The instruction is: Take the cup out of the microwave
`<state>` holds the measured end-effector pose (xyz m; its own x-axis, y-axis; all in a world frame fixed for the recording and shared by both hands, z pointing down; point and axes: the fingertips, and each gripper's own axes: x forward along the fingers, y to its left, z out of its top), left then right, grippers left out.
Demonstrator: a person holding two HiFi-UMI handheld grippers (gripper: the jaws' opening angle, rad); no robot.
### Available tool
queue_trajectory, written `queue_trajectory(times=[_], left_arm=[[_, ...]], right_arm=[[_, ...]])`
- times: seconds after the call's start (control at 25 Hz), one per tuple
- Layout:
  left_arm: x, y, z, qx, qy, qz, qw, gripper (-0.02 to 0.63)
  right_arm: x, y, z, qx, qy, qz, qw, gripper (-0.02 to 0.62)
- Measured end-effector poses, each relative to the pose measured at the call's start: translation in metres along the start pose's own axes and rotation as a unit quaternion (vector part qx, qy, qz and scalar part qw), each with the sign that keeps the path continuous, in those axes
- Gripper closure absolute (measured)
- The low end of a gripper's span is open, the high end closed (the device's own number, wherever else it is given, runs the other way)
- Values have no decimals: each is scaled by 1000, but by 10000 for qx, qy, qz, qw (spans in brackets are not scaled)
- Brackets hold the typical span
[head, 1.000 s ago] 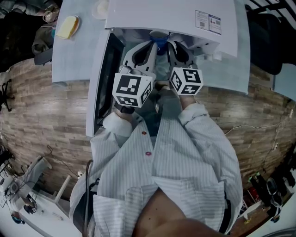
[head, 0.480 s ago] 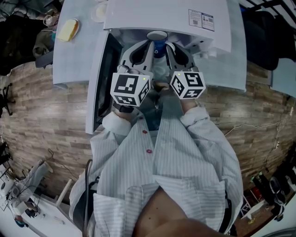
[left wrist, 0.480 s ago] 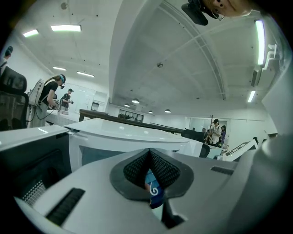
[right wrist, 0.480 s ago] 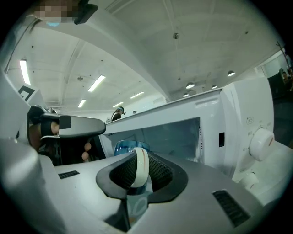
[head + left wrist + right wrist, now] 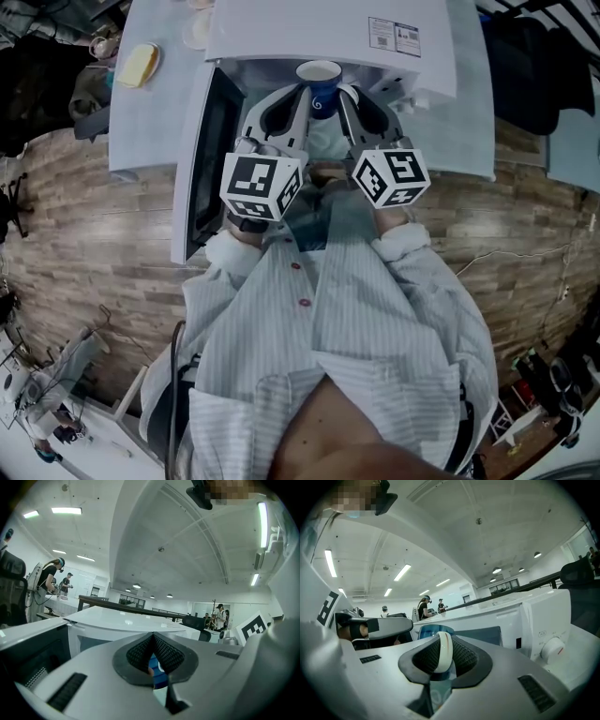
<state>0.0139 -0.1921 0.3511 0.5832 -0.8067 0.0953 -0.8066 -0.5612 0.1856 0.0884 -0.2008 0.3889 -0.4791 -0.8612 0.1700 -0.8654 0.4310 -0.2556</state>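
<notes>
A blue cup (image 5: 322,101) with a white rim hangs at the mouth of the white microwave (image 5: 328,33), whose door (image 5: 211,159) stands open to the left. My right gripper (image 5: 341,96) is shut on the cup's white handle (image 5: 444,654), which shows clamped between the dark pads in the right gripper view; the blue cup (image 5: 432,631) rises just behind them. My left gripper (image 5: 302,94) lies against the cup's left side with its tips together. In the left gripper view the blue cup (image 5: 158,674) shows through the slit below the closed left gripper (image 5: 153,639).
The microwave stands on a pale table (image 5: 150,103) with a yellow block (image 5: 138,54) on a dish at its far left corner. The microwave's control knob (image 5: 553,651) is to the right of the cup. Wood-pattern floor surrounds the table. People stand far off in the room.
Both grippers and the cup have risen and come out toward me; the cup's white rim, partly under the microwave's top edge before, now shows whole.
</notes>
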Motion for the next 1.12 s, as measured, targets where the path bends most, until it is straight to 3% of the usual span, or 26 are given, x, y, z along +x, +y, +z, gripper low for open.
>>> queue_trajectory(times=[0.52, 1.12], left_arm=[[-17, -19, 18, 176, -116, -135, 9997, 597], [-24, -23, 19, 218, -151, -196, 9995, 597]], right_arm=[[-37, 14, 41, 16, -300, 248, 9992, 515], [-47, 13, 43, 104, -367, 128, 9992, 515]])
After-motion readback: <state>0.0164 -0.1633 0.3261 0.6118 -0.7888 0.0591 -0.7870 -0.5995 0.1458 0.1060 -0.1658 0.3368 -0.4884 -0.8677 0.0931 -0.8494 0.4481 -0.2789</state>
